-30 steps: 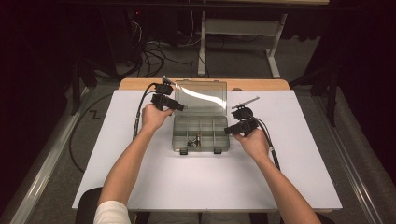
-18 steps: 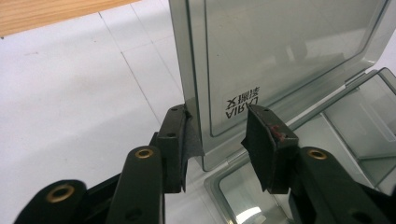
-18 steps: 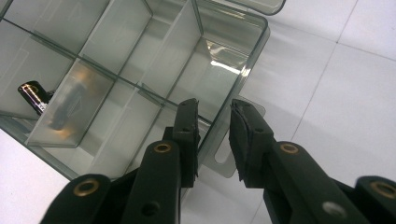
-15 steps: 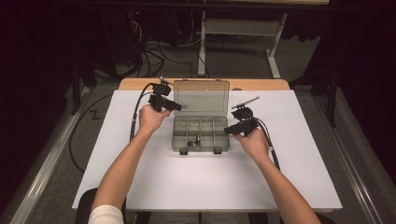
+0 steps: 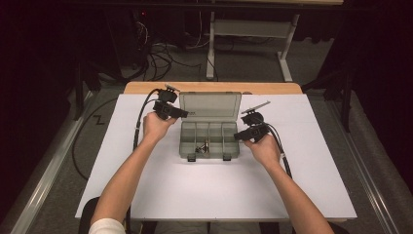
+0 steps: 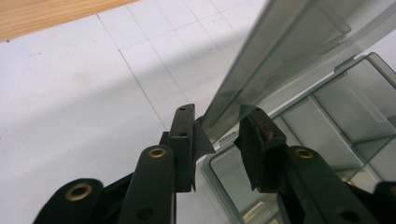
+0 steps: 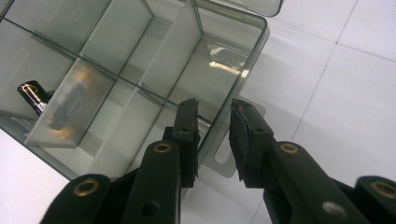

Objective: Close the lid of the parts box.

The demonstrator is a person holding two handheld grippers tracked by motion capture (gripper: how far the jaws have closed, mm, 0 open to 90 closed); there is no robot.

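A grey see-through compartment box (image 5: 209,141) sits mid-table, its lid (image 5: 210,105) standing open at the far side. My left gripper (image 5: 171,110) is at the lid's left edge. In the left gripper view its jaws have just been closing and straddle the lid's corner (image 6: 243,88), with a gap on both sides. My right gripper (image 5: 249,132) is at the box's right side. Its jaws straddle the box wall (image 7: 233,79), one inside, one outside over a slotted tab (image 7: 223,161), a gap showing. Small metal parts (image 5: 202,146) lie in a front compartment, one a dark cylinder (image 7: 32,95).
The box rests on a white sheet (image 5: 219,195) over a wooden tabletop (image 5: 214,87). Cables (image 5: 156,58) and a frame's legs (image 5: 287,63) lie on the floor beyond the far edge. White surface stretches on all sides of the box.
The lid has swung further back and lost its bright glare. My left gripper has shifted slightly toward the far side along the lid's edge. The right gripper has kept still.
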